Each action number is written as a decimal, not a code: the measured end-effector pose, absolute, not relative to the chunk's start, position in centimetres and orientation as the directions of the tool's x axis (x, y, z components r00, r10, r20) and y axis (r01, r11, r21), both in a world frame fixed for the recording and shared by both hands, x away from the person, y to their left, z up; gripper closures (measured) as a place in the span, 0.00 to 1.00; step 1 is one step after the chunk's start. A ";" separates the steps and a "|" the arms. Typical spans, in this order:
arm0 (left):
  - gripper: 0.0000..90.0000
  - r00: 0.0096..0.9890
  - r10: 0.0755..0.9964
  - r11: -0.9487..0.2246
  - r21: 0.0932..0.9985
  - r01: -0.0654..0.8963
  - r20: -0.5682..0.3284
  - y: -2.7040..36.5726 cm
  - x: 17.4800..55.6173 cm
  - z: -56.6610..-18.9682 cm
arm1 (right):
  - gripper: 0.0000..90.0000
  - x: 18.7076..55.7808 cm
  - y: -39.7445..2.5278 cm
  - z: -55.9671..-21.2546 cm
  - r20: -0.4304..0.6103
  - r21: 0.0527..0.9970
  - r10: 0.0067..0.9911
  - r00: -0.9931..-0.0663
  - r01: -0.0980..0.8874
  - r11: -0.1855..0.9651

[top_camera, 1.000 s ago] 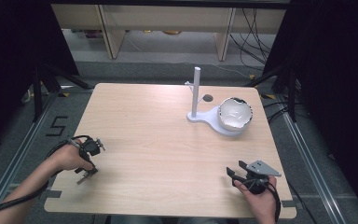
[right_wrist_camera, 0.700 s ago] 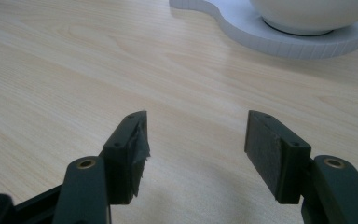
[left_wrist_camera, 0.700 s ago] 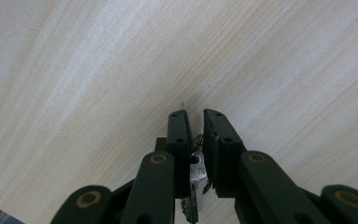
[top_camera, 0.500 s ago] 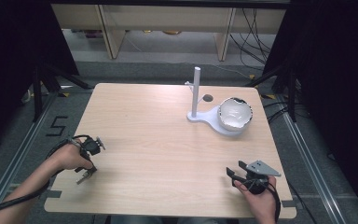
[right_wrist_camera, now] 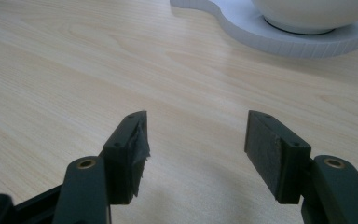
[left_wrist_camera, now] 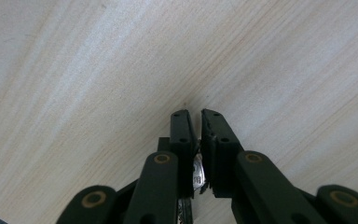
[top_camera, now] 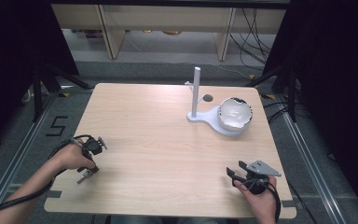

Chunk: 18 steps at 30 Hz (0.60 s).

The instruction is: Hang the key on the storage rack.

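Left claw [left_wrist_camera: 196,116], tips down on the wooden counter [top_camera: 168,135], pinches a small metal piece [left_wrist_camera: 197,170]; right claw [right_wrist_camera: 196,140] rests spread.

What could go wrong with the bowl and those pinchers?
The left gripper seems to pinch a small silver thing deep between its jaws, low over the table; it might slip out. The open right gripper points toward the bowl on the white stand; a fast reach could knock it.

The table [top_camera: 168,135] is pale, matt wood-grain. The bowl [top_camera: 235,113] looks like glossy ceramic on a matt white plastic stand [top_camera: 200,116]. Both grippers' jaws are matt black plastic.
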<state>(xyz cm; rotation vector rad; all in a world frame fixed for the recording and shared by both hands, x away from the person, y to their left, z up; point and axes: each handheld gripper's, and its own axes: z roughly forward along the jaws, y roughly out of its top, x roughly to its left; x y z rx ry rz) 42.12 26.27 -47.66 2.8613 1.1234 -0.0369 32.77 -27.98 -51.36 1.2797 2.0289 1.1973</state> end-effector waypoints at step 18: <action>0.94 0.696 0.715 -0.694 0.059 0.718 -0.062 26.4 41.8 -47.9 | 0.45 32.8 -27.9 -51.4 0.069 0.851 0.881 -0.468 0.489 0.193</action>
